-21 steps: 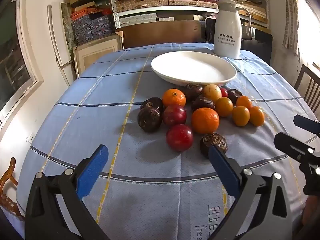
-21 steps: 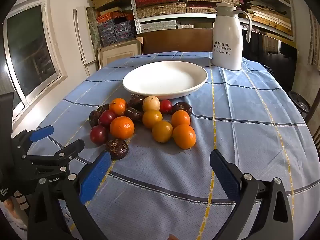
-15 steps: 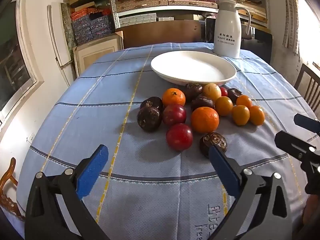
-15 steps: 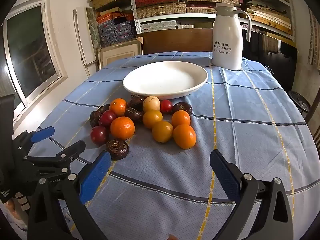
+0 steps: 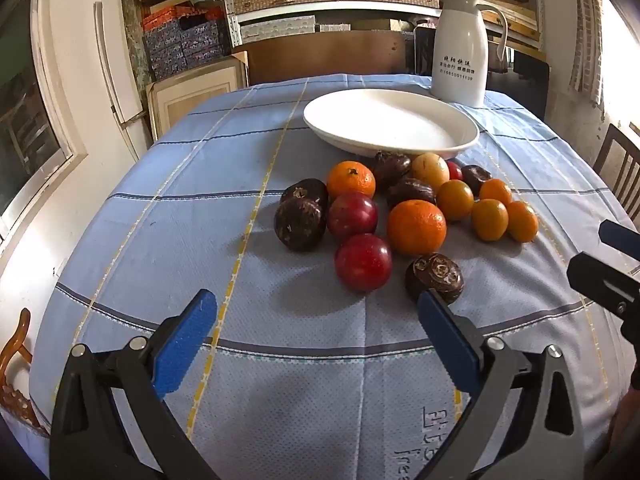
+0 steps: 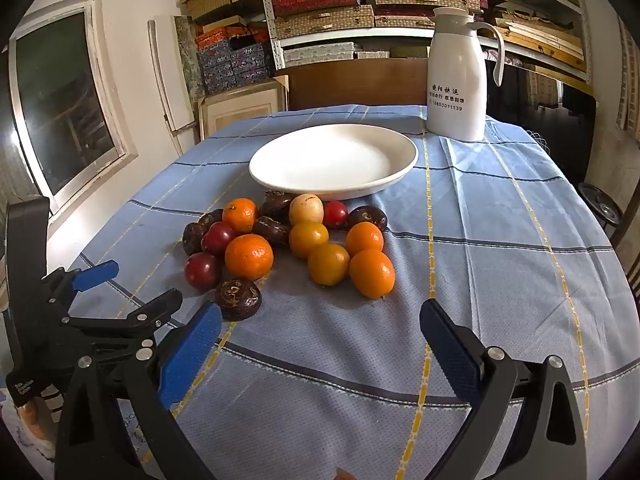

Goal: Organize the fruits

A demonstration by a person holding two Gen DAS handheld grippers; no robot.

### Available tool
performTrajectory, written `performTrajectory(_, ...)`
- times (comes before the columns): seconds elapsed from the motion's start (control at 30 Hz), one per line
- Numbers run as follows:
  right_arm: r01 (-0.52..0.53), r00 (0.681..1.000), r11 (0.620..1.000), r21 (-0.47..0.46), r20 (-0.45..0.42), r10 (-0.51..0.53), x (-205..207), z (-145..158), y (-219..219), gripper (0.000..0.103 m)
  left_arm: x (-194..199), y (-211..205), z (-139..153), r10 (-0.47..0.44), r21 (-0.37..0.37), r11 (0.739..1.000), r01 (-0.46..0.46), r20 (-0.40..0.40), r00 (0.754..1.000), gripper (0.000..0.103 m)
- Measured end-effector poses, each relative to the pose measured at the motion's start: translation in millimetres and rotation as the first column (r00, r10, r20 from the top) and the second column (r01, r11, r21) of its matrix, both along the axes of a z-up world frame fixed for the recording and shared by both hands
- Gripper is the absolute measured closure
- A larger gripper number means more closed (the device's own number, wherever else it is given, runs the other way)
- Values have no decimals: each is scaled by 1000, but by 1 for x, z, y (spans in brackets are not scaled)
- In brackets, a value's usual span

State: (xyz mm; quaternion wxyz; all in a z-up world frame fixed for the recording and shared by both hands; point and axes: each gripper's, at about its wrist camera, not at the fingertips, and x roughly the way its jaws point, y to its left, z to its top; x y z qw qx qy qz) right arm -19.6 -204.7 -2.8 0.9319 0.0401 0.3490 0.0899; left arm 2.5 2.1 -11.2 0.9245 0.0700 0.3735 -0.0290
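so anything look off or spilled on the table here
Nothing is spilled or damaged. The one oddity: the white plate holds nothing, while the fruit sits in a loose pile on the blue tablecloth just in front of it. The white jug stands upright. Both grippers, left and right, are open.

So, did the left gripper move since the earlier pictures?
No. In the left wrist view the left gripper frames the plate and jug just as before, open.
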Motion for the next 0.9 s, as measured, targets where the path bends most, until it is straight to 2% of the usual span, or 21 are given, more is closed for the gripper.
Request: performTrajectory(0.9, -17, 1000, 1000, 0, 7, 17, -4, 2, 2, 3, 0, -3, -3, -7, -6, 1000, 7, -23, 1000, 4)
